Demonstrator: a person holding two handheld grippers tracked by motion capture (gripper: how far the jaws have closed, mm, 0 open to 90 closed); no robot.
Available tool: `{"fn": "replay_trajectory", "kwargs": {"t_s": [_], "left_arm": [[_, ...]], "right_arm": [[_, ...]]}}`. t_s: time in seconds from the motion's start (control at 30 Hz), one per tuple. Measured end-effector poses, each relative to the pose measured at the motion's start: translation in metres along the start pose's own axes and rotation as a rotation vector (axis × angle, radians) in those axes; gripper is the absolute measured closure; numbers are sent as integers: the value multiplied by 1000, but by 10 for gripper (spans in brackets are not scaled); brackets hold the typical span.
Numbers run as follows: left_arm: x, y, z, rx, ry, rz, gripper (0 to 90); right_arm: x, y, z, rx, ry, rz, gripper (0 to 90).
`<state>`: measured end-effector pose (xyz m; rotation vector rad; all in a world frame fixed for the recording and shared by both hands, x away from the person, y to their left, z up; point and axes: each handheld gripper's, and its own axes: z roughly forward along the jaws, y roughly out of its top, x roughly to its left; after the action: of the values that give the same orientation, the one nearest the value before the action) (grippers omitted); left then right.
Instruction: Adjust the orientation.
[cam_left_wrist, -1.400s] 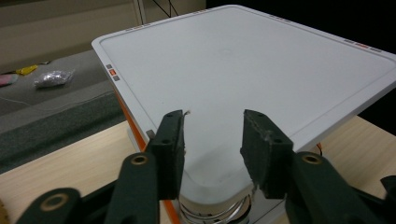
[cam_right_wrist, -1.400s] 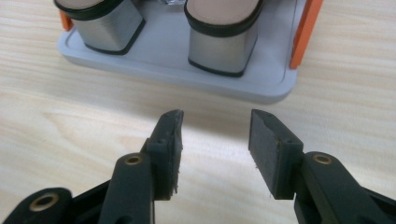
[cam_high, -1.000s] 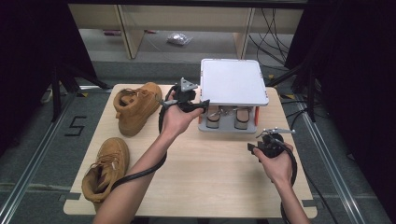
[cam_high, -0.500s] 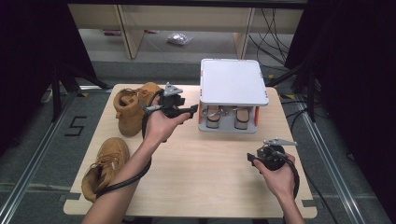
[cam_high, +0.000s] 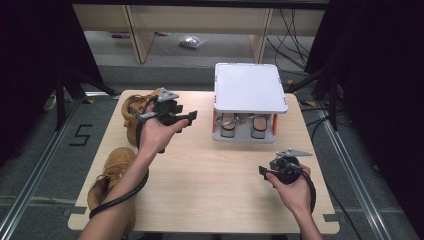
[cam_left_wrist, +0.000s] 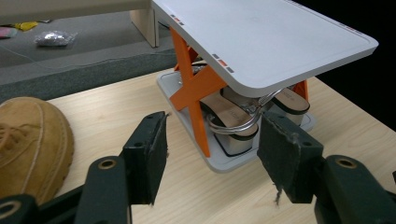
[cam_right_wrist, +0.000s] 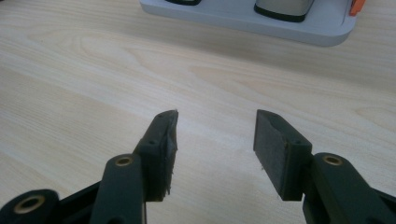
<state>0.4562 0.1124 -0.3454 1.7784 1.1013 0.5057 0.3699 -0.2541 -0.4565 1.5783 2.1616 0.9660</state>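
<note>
High view showed the left tongs (cam_high: 189, 119) held above the worktop (cam_high: 215, 195), just to the right of the far boot (cam_high: 133, 114), tips aimed at the white rack (cam_high: 248, 87). Their jaws stood apart with nothing in them. A second boot (cam_high: 112, 170) lay at the near left edge, well apart from both tools. The right tongs (cam_high: 270, 166) hovered low over bare wood, near the rack's front right corner, with a pair of sandals (cam_high: 242, 127) already on the lower shelf.

Left gripper view put the tan boot (cam_left_wrist: 32, 140) off to the left of the left tongs (cam_left_wrist: 212, 140), outside the gap between the jaws, which framed the rack (cam_left_wrist: 261, 42) and a sandal (cam_left_wrist: 233, 116) instead. As I judged it, the tool would have to swing round to the boot before closing. A bite taken from this angle could catch only the soft collar or a lace, and the heavy boot might then sag, twist or slip free. Lifting it towards the rack too low could knock the orange struts.

Right gripper view showed the right tongs (cam_right_wrist: 215, 126) empty, jaws apart and just opening wider, over plain worktop (cam_right_wrist: 93, 70). The rack's base (cam_right_wrist: 261, 21) lay ahead; the boot was not before them.
</note>
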Motion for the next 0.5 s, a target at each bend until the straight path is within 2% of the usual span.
{"fn": "replay_trajectory", "kwargs": {"t_s": [0.2,0.23,0.27,0.3,0.4,0.43,0.5], "left_arm": [[18,-2,-16,-6,30,-28,417],[20,-3,-18,-8,32,-36,416],[22,-3,-21,-11,36,-39,416],[23,-2,-24,-12,41,-39,415],[27,-1,-29,-22,51,-56,414],[27,-1,-30,-25,56,-57,413],[27,-1,-30,-25,53,-61,413]], "right_arm": [[4,1,2,-16,35,-21,494],[6,2,2,-18,25,-12,494],[7,2,1,-11,23,-24,492],[10,2,0,-2,25,-7,491],[13,3,1,-3,31,-27,487],[15,3,0,5,33,-9,486],[17,4,1,5,31,-15,485]]}}
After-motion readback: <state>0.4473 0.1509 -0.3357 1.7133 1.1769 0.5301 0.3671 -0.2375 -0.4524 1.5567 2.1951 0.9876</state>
